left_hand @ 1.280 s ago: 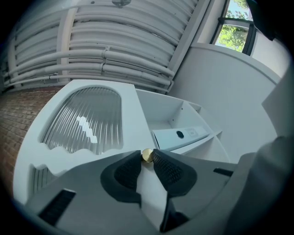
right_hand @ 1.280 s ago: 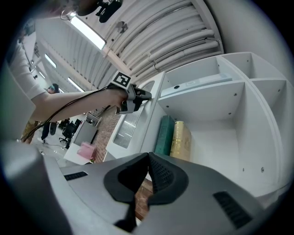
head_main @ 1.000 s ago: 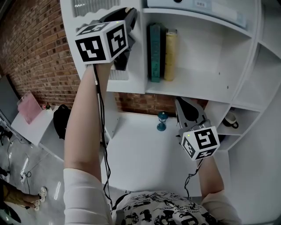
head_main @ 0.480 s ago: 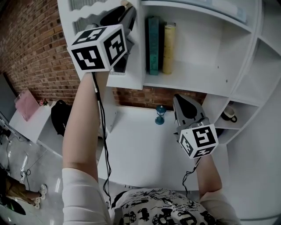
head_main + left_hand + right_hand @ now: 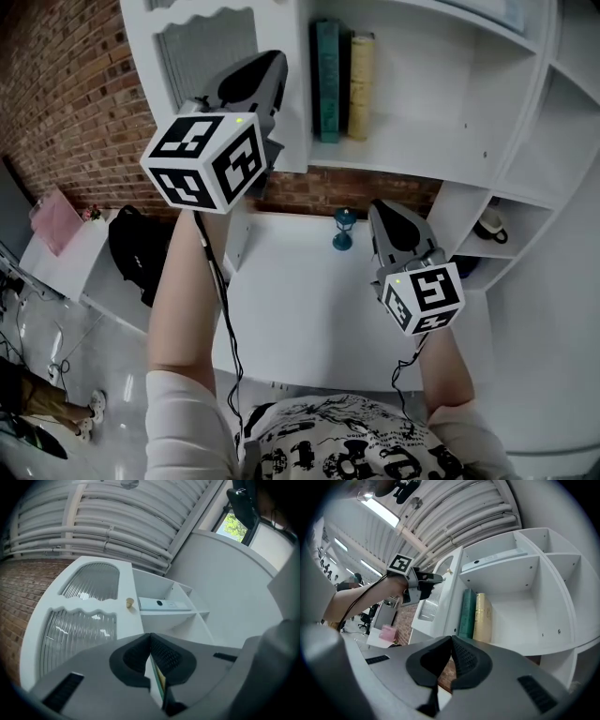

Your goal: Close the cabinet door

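Closing step all but done, by the look of it: white cabinet door (image 5: 202, 56) with two ribbed-glass panes and a small round wooden knob (image 5: 129, 603), left of the open shelves of the white shelf cabinet (image 5: 441, 131), apparently flush with the cabinet front, a last sliver of gap not to be ruled out. Left gripper (image 5: 150, 637) raised just before the door's knob side, contact not to be judged, jaws only just drawn together and clenched tip to tip on nothing. Right gripper (image 5: 451, 640) held lower, above the white desk top (image 5: 309, 319), well apart from the door, jaws likewise pressed together and empty. Next, probably: a last nudge with the shut left tips on the knob-side edge in case of a leftover gap, otherwise a straight pull-back clear of the knob. In the open compartment just right of the door, a teal hardback book (image 5: 327, 80) and a pale yellow book (image 5: 361, 84), upright and touching. On the shelf above, a flat pale box (image 5: 161, 604) with a dark round spot. In a lower right cubby, a small cup-like thing (image 5: 492, 253), too small to name surely. Behind the ribbed glass, contents not to be made out.
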